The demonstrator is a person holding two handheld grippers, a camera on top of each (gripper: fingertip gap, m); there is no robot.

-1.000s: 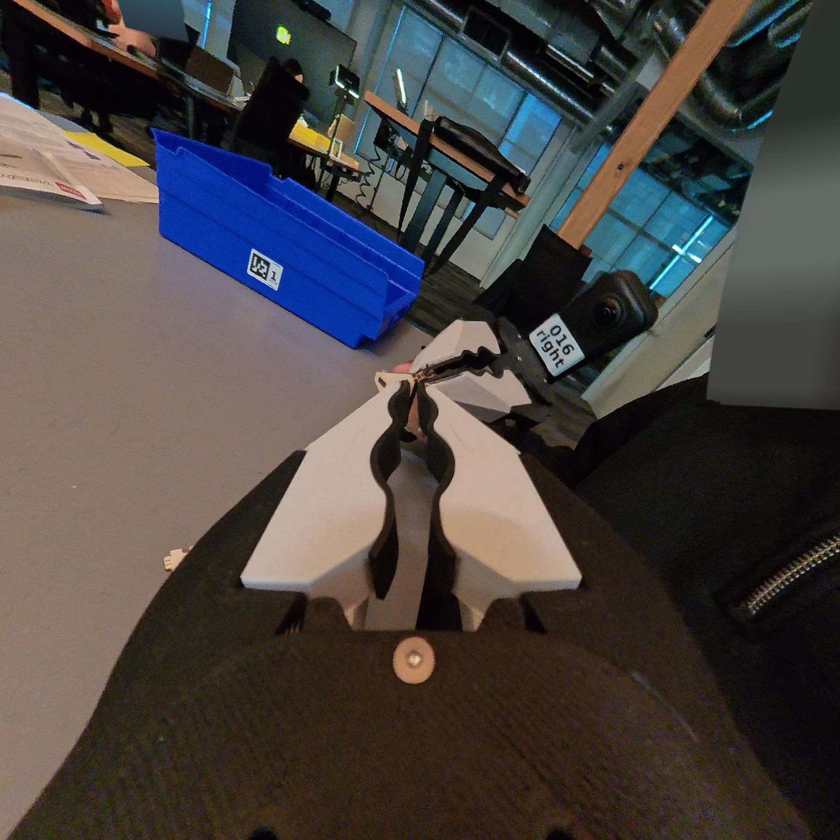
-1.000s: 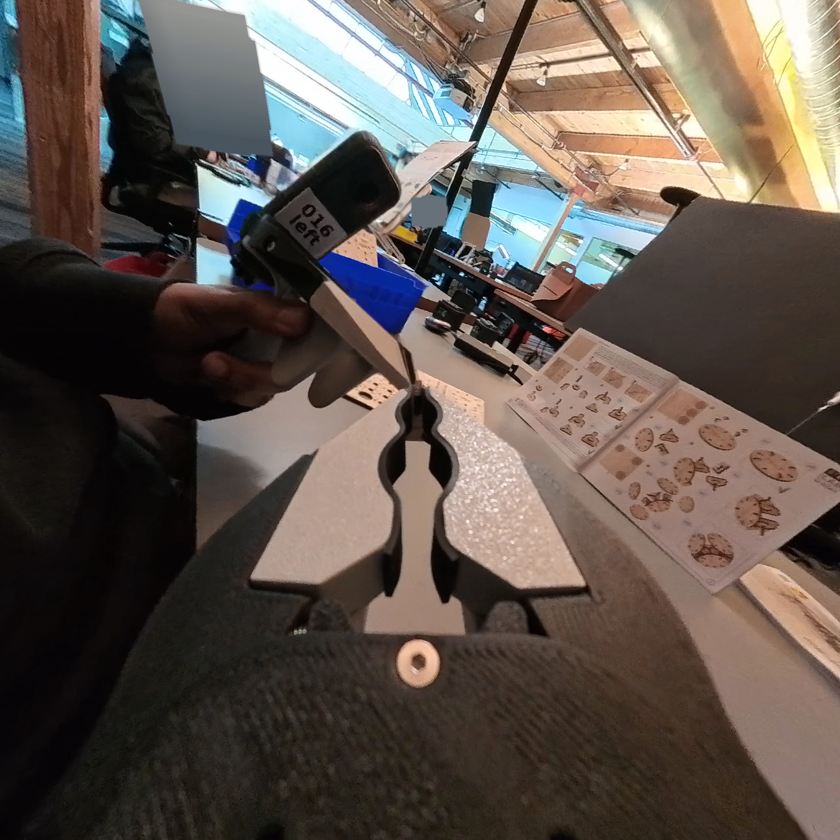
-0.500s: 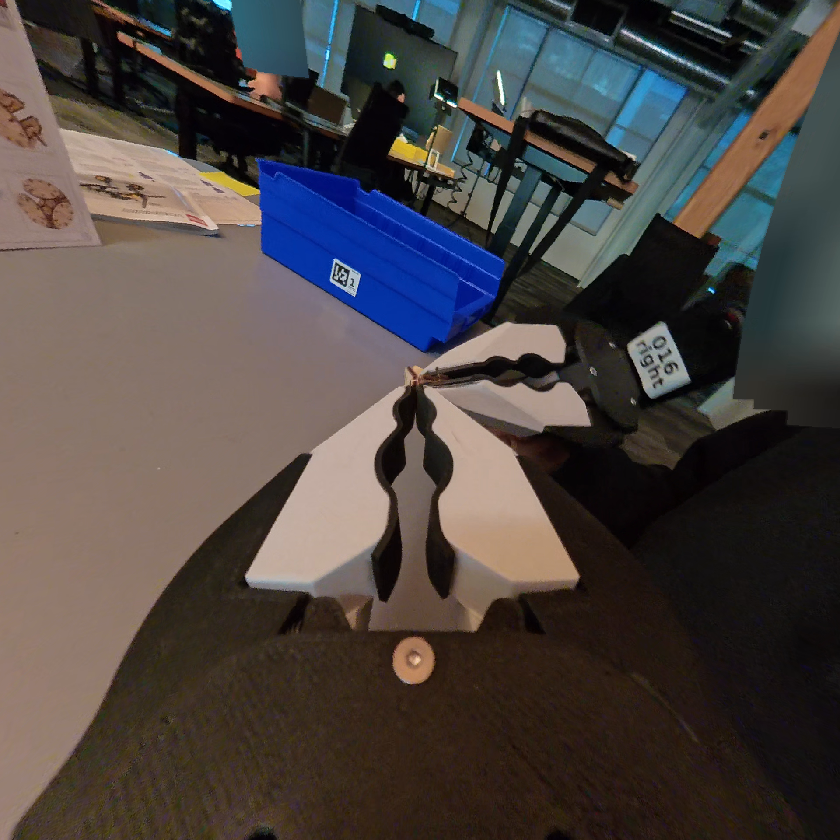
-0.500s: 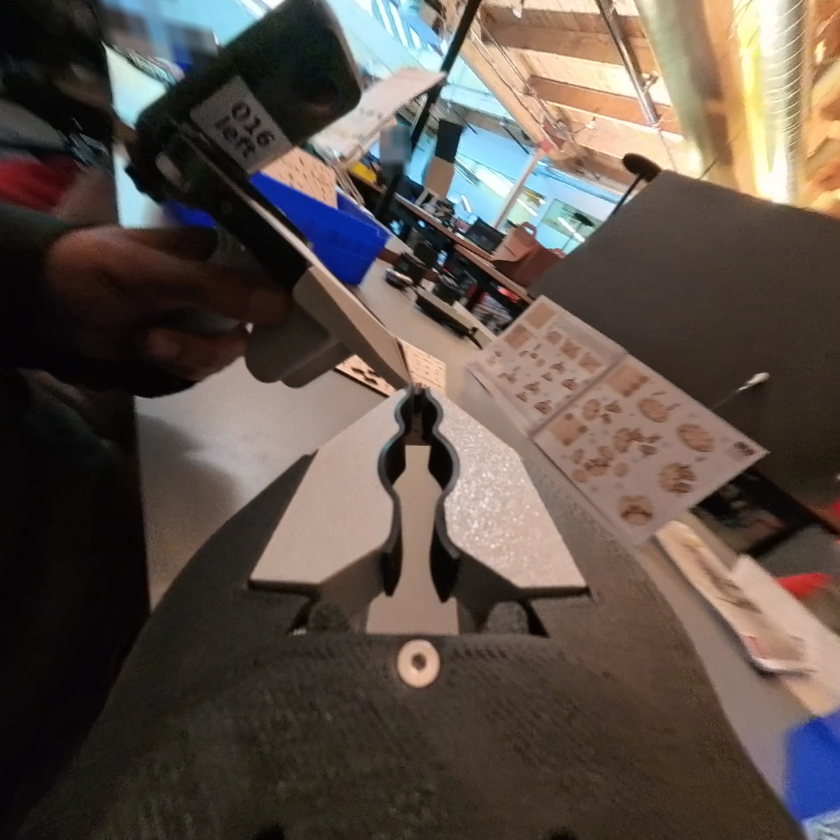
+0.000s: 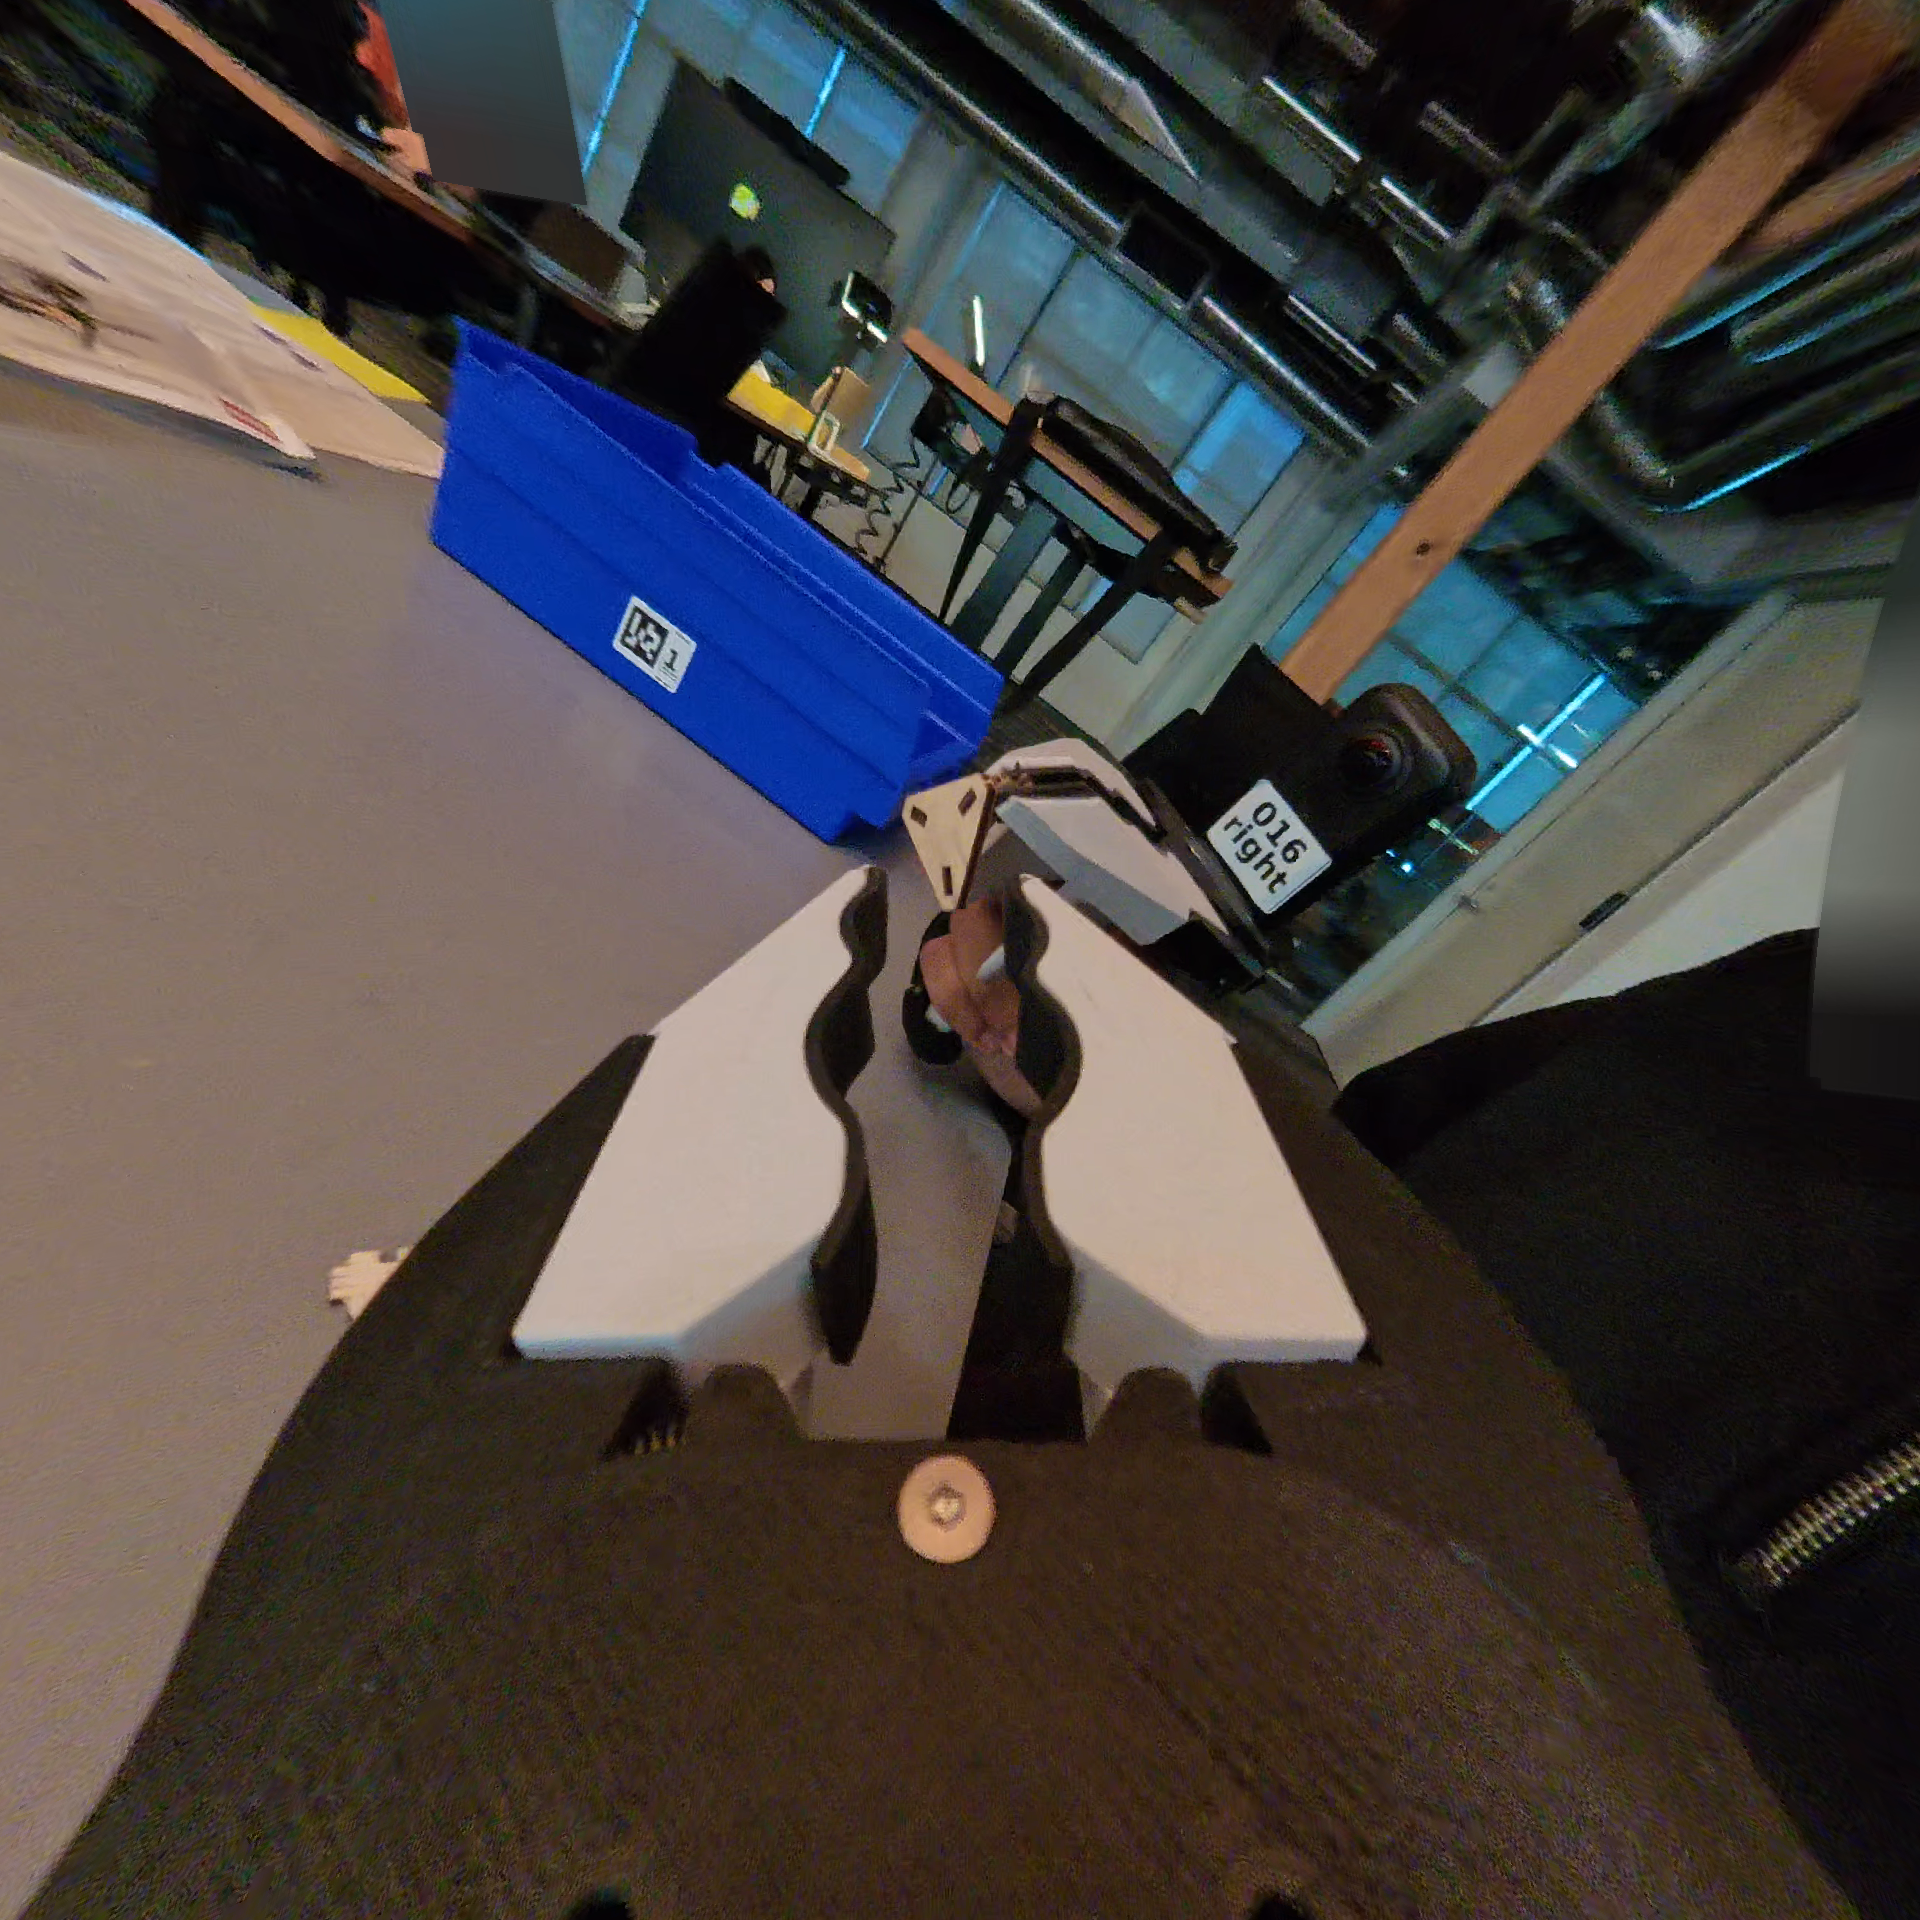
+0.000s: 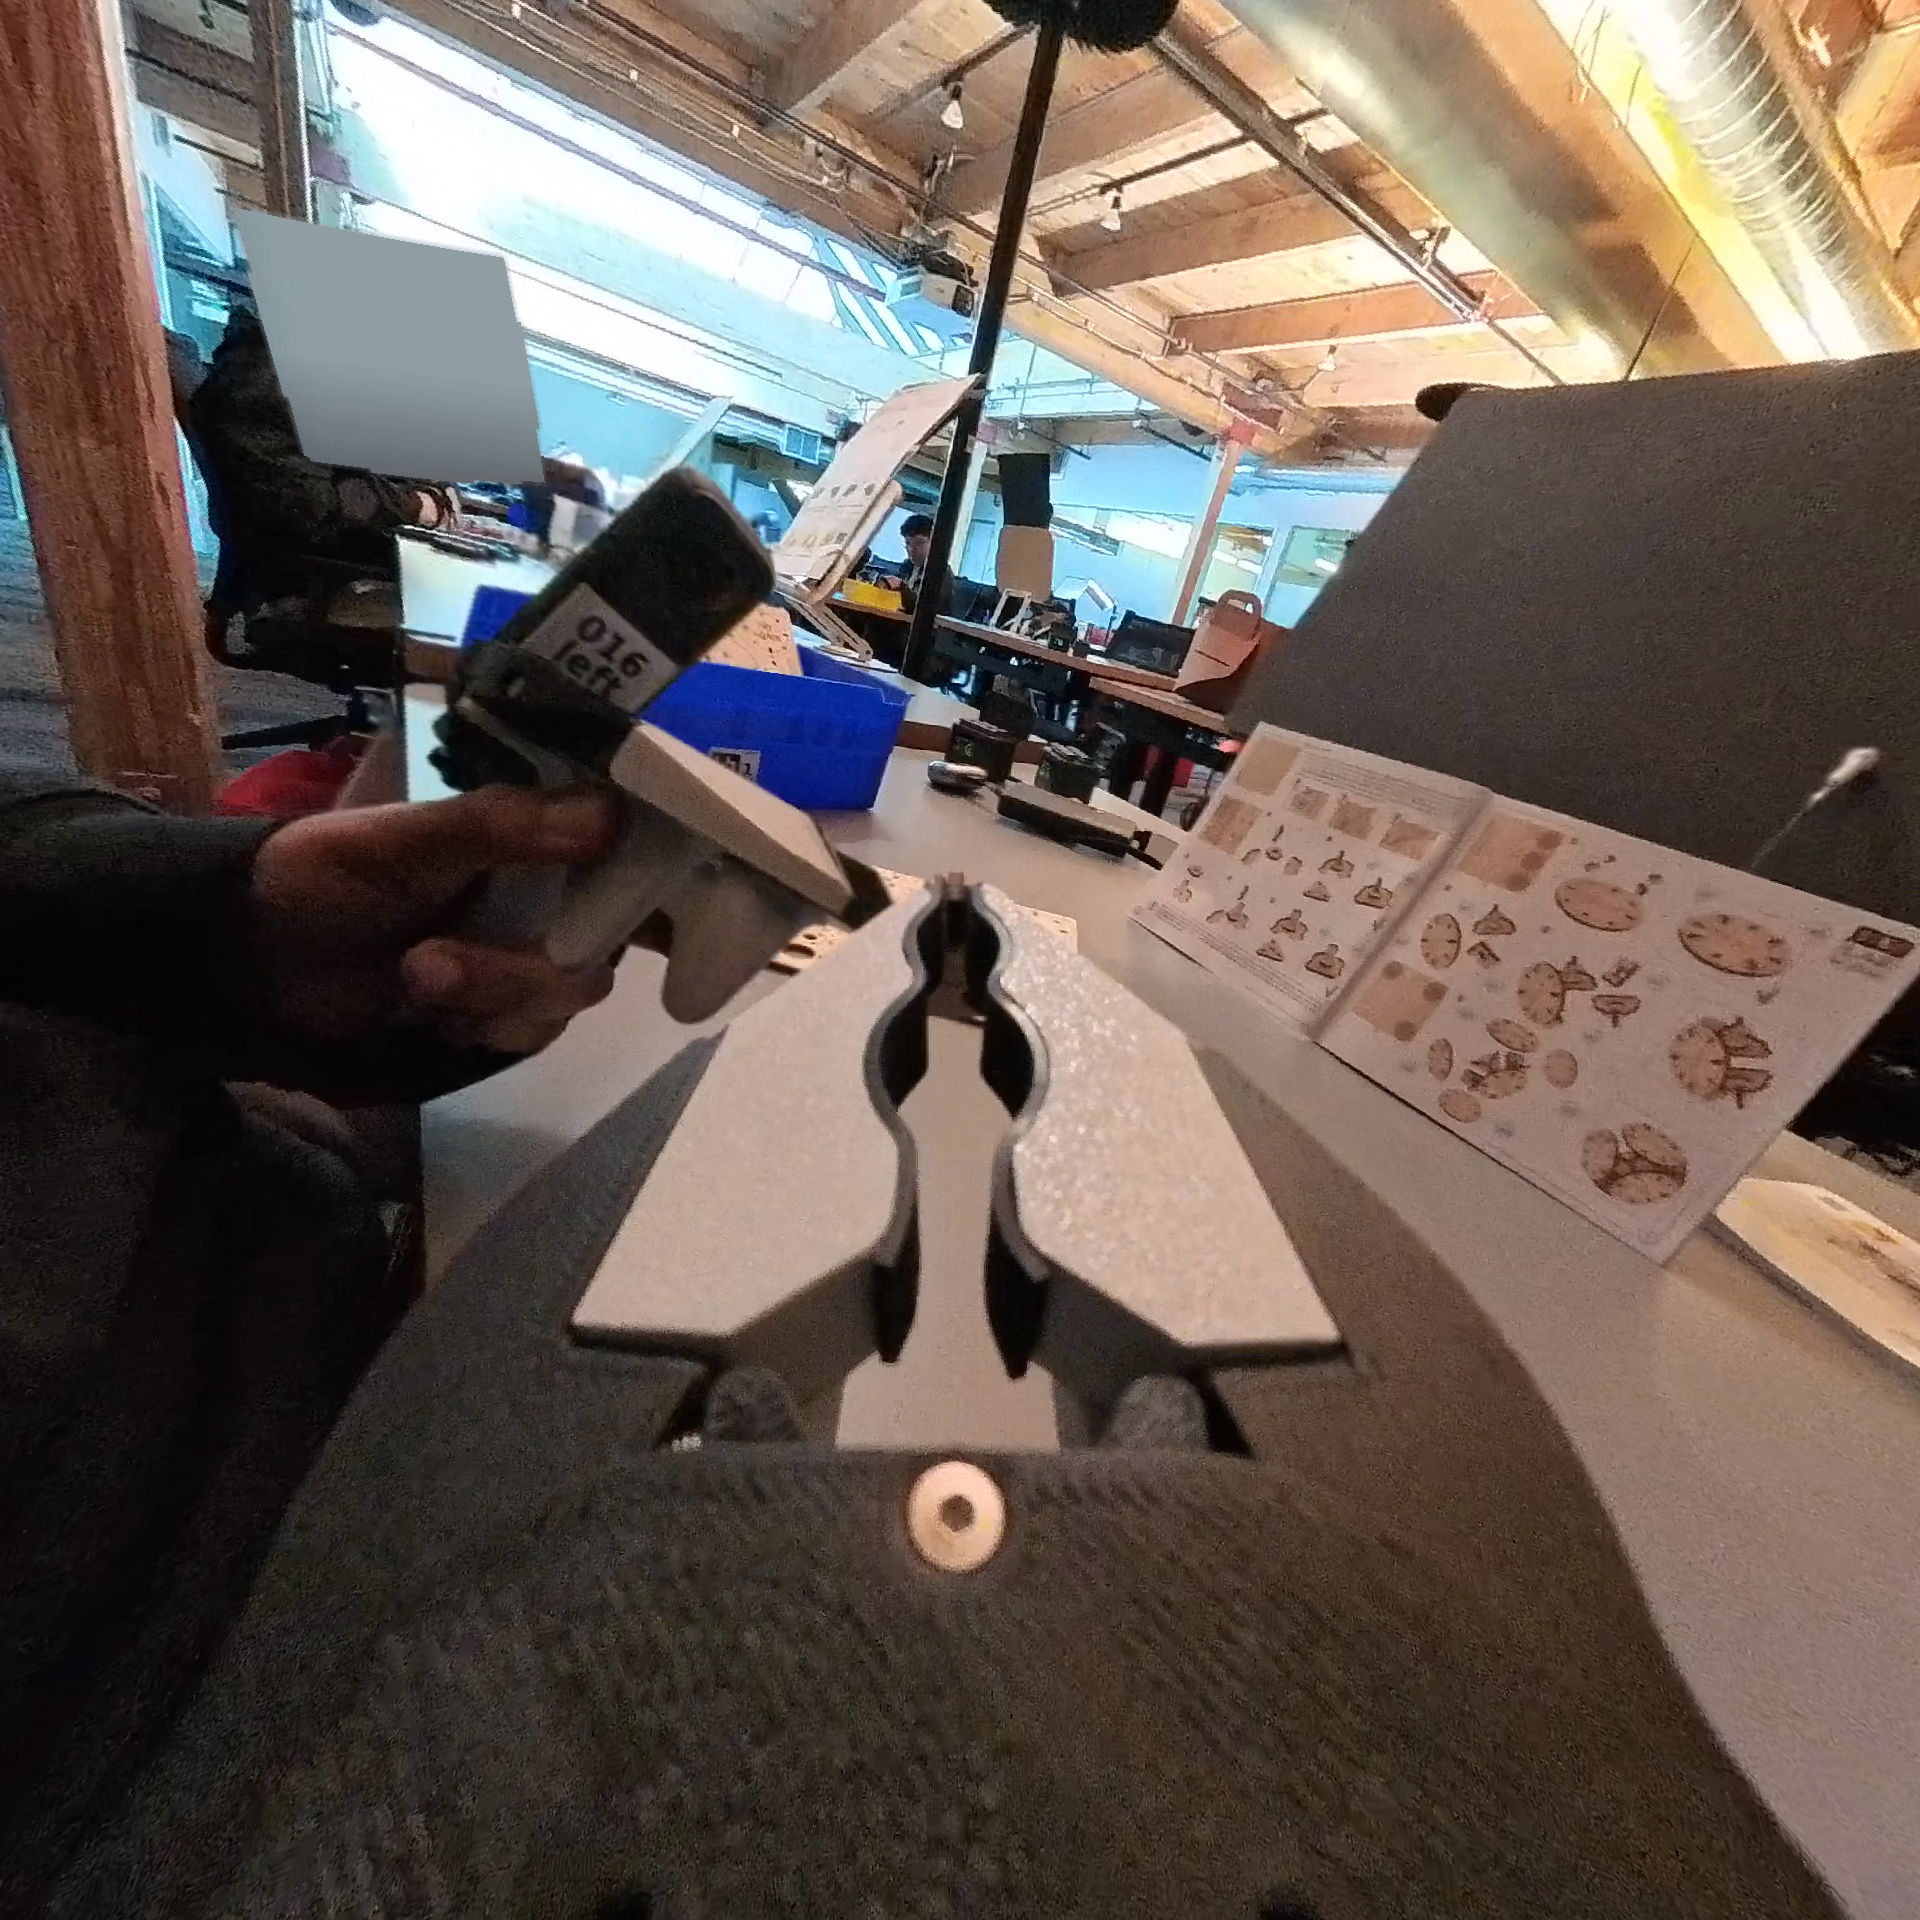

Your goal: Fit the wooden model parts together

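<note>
In the left wrist view my left gripper [image 5: 948, 888] is open. A small flat triangular wooden piece [image 5: 943, 836] with slots hangs with its lower tip between the left fingertips, and neither pad presses on it. My right gripper [image 5: 1006, 781] comes in from the right and is shut on the piece's upper corner. In the right wrist view my right gripper [image 6: 951, 899] is shut on the thin wooden piece [image 6: 951, 885], seen edge-on. My left gripper [image 6: 862, 902], held by a hand [image 6: 416, 914], sits just left of it. Both hover above the grey table [image 5: 312, 831].
A blue bin [image 5: 727, 592] stands on the table beyond the grippers and also shows in the right wrist view [image 6: 790, 727]. An open instruction booklet [image 6: 1507, 956] leans against a grey panel [image 6: 1610, 623]. A perforated wooden sheet [image 6: 1039, 920] lies under the tips. A small wooden bit [image 5: 358, 1273] lies at the left. The tips of both grippers are at nearly the same place. Between my left fingertips and the small wooden bit [image 5: 358, 1273] there is roughly 12 cm.
My left gripper was shut on the wooden piece together with the right one; it has opened and let go. The right gripper stays shut on the piece.
</note>
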